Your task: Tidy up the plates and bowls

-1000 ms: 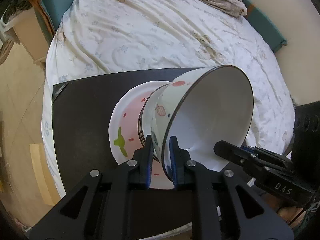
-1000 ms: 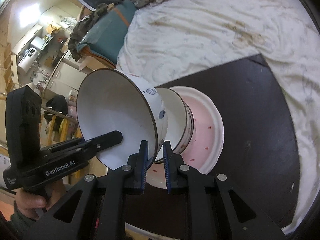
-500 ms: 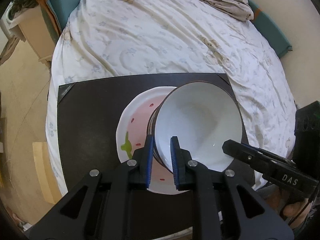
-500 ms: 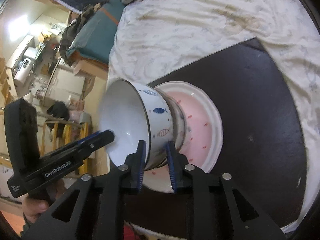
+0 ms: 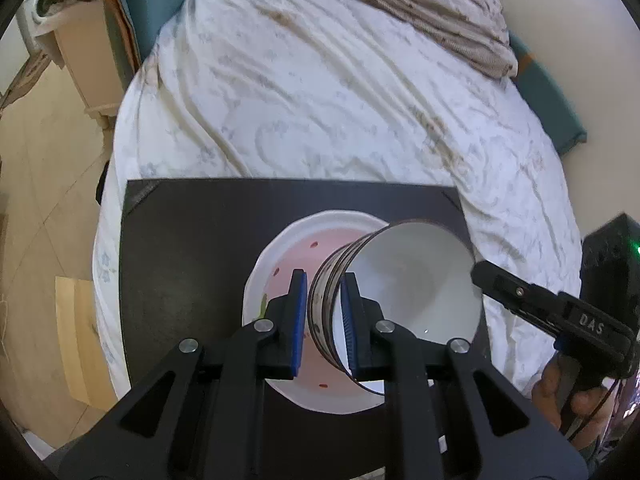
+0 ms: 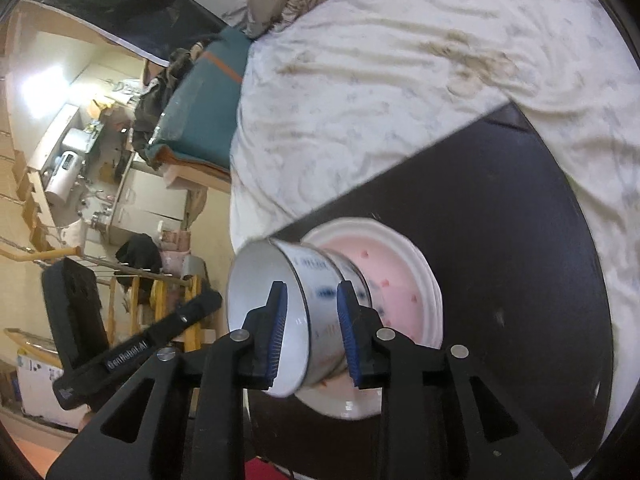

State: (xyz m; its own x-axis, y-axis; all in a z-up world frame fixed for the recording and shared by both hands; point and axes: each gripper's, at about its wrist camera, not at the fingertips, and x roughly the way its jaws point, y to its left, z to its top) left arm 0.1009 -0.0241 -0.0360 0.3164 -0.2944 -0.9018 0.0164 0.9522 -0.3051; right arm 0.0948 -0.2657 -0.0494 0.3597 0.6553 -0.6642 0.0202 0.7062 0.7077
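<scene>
Straddling opposite sides of the bowl's rim, the left tool (image 5: pixel 323 312) and right tool (image 6: pixel 311 334) both stand parted, pads clear of the wall and gripping nothing. The glossy white bowl (image 5: pixel 408 280), dark-rimmed and fish-printed outside, sits nested in a second bowl on the smooth pink-centred plate (image 5: pixel 288 248). The stack rests on the matte dark worktop (image 5: pixel 188 248), presumably to save space and keep the round shapes steady.

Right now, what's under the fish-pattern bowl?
The fish-pattern bowl sits nested in a second bowl, of which only the banded rim shows. Below both lies the pink plate on the dark board. The plate's centre is covered.
</scene>
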